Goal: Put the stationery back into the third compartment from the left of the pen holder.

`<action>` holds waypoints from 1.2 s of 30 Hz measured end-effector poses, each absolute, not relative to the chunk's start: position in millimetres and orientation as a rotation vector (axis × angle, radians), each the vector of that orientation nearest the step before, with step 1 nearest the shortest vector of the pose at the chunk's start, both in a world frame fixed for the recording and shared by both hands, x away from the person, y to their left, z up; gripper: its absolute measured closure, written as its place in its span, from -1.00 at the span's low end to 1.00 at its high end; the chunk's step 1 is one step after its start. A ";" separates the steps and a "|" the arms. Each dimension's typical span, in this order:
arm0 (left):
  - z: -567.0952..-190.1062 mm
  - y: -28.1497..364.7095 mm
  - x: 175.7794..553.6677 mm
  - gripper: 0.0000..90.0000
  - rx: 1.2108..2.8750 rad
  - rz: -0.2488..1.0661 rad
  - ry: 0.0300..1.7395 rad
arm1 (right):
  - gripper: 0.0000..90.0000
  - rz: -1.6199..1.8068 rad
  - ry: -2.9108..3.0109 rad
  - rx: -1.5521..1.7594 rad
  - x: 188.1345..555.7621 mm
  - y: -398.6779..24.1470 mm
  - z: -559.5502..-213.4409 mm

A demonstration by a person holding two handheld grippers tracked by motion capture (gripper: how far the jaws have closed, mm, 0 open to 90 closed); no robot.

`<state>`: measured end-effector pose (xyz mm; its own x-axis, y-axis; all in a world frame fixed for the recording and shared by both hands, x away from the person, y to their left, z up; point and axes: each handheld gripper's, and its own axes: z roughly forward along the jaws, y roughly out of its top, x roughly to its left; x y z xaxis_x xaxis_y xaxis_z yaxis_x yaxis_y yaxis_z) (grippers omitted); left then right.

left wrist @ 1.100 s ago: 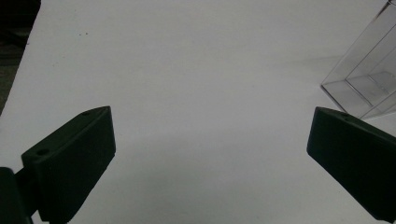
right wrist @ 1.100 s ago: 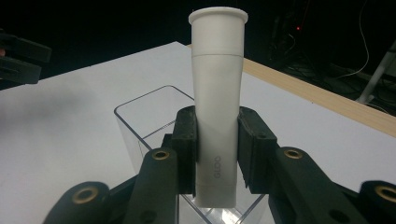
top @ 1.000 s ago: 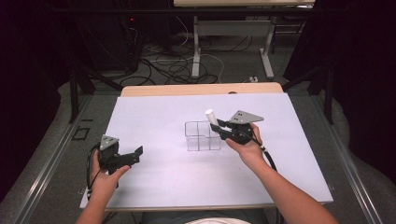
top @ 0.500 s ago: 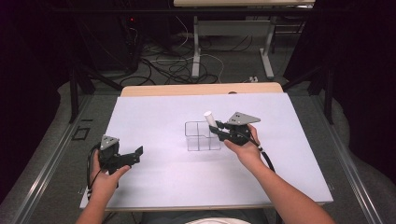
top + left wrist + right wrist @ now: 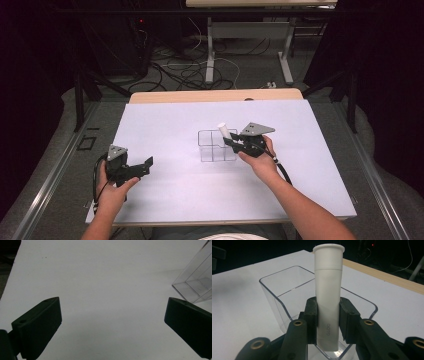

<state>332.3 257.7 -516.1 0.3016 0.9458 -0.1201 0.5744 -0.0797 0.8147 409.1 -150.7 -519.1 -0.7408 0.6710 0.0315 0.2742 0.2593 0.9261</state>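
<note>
Dark floor and tangled cables surround the white-covered table [image 5: 165, 125] we work at. Our right gripper [image 5: 327, 315] clamps a white plastic tube with a flared cap [image 5: 329, 297] between closed jaws, directly over the near right compartment of the clear plastic divided box [image 5: 209, 147]. Its long axis stands nearly upright, cap pointing up. Our left gripper [image 5: 131, 169] hovers well apart, jaws wide open and empty.

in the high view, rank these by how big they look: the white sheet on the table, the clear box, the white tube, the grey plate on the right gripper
1. White sheet, by far the largest.
2. Clear box.
3. Grey plate on the right gripper and the white tube: they look about alike, and the box and gripper partly hide the tube, so I won't rank them.
</note>
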 end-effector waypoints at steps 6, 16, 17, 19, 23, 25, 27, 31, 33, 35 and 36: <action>-516.1 257.7 332.2 -0.97 1.762 0.581 1.375 | 0.57 1.456 2.188 0.871 409.4 -152.2 -519.9; -516.1 258.0 332.3 -0.97 1.761 0.581 1.375 | 0.57 1.474 2.171 0.874 408.9 -151.9 -519.7; -516.1 257.9 332.3 -0.97 1.761 0.581 1.375 | 0.57 1.467 2.176 0.875 408.5 -152.4 -519.1; -516.0 257.9 332.4 -0.97 1.761 0.582 1.375 | 0.57 1.468 2.173 0.870 408.4 -152.4 -518.8; -516.1 257.8 332.4 -0.97 1.761 0.582 1.375 | 0.57 1.471 2.173 0.871 408.3 -152.7 -518.6; -515.9 257.8 332.3 -0.97 1.761 0.582 1.374 | 0.56 1.469 2.178 0.869 408.2 -152.4 -518.5; -515.9 258.0 332.2 -0.97 1.762 0.583 1.374 | 0.50 1.477 2.175 0.872 407.4 -152.5 -518.1; -516.2 258.3 332.4 -0.97 1.759 0.583 1.371 | 0.36 1.482 2.158 0.875 404.9 -152.9 -515.4; -516.1 258.4 332.5 -0.97 1.760 0.582 1.371 | 0.28 1.482 2.138 0.867 402.9 -154.0 -512.7; -516.0 258.2 332.4 -0.97 1.761 0.583 1.373 | 0.20 1.484 2.124 0.861 401.6 -155.2 -510.3; -516.0 258.2 332.4 -0.97 1.762 0.583 1.373 | 0.13 1.477 2.120 0.863 400.4 -156.6 -508.3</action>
